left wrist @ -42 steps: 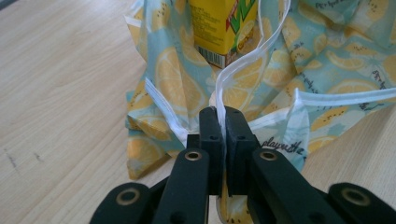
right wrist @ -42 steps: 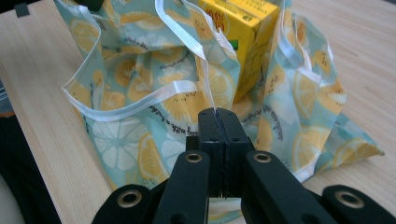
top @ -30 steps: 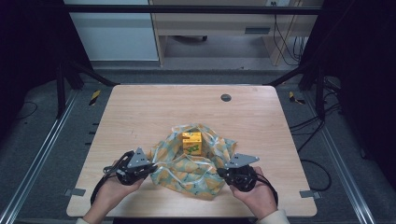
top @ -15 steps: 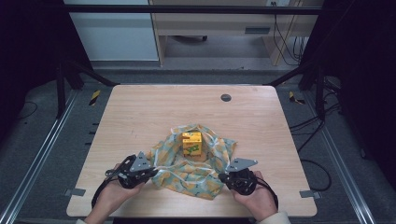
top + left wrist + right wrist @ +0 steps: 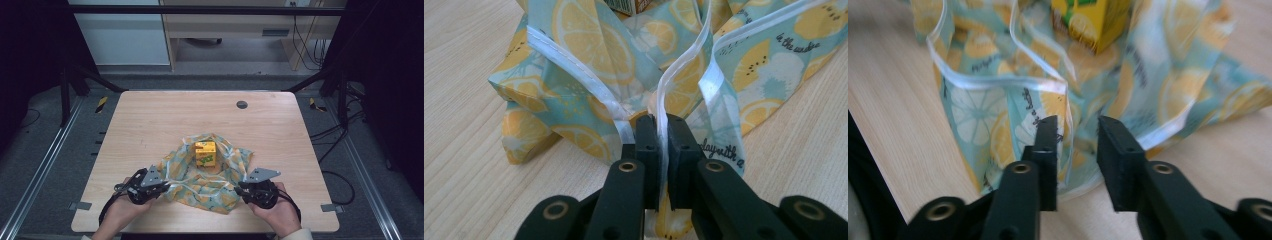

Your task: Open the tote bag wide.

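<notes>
Count: one lemon-print cloth [image 5: 210, 175], one yellow carton [image 5: 205, 153], two grippers, two hands. Cloth sits crumpled on the near half of the table [image 5: 165, 120], roughly centred between the hands; carton stands upright on the cloth's middle, a touch toward the far side. Left gripper [image 5: 159, 186] is at the cloth's left corner, jaws clamped on the white-hemmed edge; in the left gripper view [image 5: 663, 145] the hem runs straight between the two black pads with no gap. Right gripper [image 5: 240, 190] is at the cloth's right corner, jaws have just been opening; in the right gripper view [image 5: 1077, 145] the pads stand apart, a fold of cloth lies against the left pad and in the gap, not pinched, so released. Left hand [image 5: 122, 212] and right hand [image 5: 277, 215] each wrap a gripper body at the near table edge. Surface: light wood-grain tabletop with one dark round grommet [image 5: 242, 104] near the far edge, right of centre. Room: grey floor, metal rails [image 5: 45, 165] down both sides of the table, a wooden desk [image 5: 235, 25] behind, loose cables [image 5: 305, 45] at back right, dark frame posts left and right.
</notes>
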Demonstrator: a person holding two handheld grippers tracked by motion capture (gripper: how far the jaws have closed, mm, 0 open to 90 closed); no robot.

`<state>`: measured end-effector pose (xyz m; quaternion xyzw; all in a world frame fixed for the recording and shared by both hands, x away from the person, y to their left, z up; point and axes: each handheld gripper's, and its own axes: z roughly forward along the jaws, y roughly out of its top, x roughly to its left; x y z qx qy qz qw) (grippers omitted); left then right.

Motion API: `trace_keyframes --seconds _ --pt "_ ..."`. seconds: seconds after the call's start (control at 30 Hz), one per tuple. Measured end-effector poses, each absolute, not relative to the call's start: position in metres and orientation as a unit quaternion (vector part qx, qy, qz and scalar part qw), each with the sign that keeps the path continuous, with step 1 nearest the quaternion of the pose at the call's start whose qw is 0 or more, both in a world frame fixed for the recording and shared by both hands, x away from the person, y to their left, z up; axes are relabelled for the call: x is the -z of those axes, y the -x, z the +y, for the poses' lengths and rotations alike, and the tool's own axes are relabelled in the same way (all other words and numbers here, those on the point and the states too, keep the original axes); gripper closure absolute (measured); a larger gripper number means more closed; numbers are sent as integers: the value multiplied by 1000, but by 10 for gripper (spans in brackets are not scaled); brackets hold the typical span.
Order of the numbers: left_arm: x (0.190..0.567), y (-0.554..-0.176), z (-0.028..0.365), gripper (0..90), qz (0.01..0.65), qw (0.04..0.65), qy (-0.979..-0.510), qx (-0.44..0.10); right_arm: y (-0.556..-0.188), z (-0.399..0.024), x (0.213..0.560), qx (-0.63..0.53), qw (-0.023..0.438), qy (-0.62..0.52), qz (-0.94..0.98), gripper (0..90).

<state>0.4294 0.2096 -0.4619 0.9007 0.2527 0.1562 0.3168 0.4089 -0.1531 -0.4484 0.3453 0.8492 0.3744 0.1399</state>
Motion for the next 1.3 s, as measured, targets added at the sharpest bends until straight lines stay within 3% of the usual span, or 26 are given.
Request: trace_keyframes --seconds 0.17,0.23,0.33,0.47,0.87,0.97,1.0,1.03,1.07,1.17,1.2,1.23,1.3 --pt "460 -427 211 830 253 322 -897 -163 -415 -155 428 -381 157 -345 843 594" --pt "458 -426 212 791 254 329 -895 -165 -423 -154 416 -382 170 -347 839 515" --pt "456 -425 213 722 256 333 -892 -169 -434 -151 406 -379 182 -353 835 483" --pt "450 -422 215 590 260 350 -882 -182 -447 -142 401 -372 190 -351 838 473" --pt "423 -405 216 431 244 362 -875 -209 -493 -107 415 -344 182 -368 844 446" --pt "433 -405 208 396 237 347 -885 -200 -499 -103 421 -336 181 -369 847 548" --pt "437 -406 206 382 239 343 -888 -194 -500 -102 422 -335 183 -370 847 669" --pt "440 -406 205 383 240 339 -889 -191 -501 -102 422 -337 186 -368 847 722" --pt "444 -407 203 383 240 337 -891 -188 -501 -102 422 -337 186 -368 847 722" --pt "454 -407 198 411 236 333 -895 -178 -504 -102 422 -340 184 -369 845 835" --pt "456 -407 198 456 232 331 -897 -179 -507 -102 422 -338 184 -368 847 851" --pt "459 -408 197 567 227 330 -899 -177 -511 -102 423 -340 184 -370 845 869" --pt "465 -410 195 598 224 326 -903 -169 -514 -102 423 -339 183 -373 844 877"
